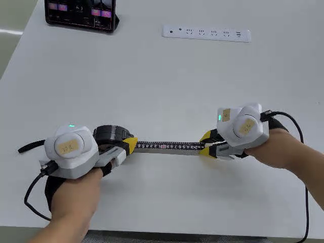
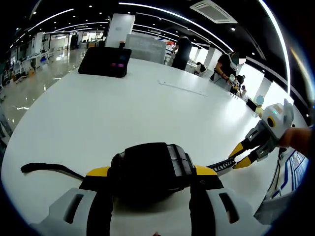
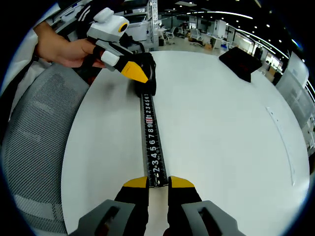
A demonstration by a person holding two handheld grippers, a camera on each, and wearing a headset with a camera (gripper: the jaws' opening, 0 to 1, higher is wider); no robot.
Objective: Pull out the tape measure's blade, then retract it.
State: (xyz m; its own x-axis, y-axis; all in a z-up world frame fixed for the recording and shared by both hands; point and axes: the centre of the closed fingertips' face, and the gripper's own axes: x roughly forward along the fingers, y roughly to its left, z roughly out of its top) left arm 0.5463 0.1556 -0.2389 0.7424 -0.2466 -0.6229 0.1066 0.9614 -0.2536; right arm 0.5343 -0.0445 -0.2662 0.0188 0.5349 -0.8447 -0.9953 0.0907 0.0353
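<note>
A black tape measure case [image 1: 112,135] rests on the white table, held between the yellow-tipped jaws of my left gripper [image 1: 126,146]. In the left gripper view the case [image 2: 150,167] sits between both fingers. Its blade [image 1: 167,147] runs out to the right, numbers up, and my right gripper [image 1: 206,143] is shut on its end. The right gripper view shows the blade [image 3: 151,137] stretching from my right gripper [image 3: 158,183] to the case [image 3: 146,73] under the left gripper [image 3: 129,66]. A black wrist strap [image 2: 47,168] trails left of the case.
A white power strip [image 1: 206,33] lies at the back of the table and a dark tablet on a stand [image 1: 81,13] stands at the far left. A grey mesh chair [image 3: 37,142] is by the table's near edge. People stand far off in the room.
</note>
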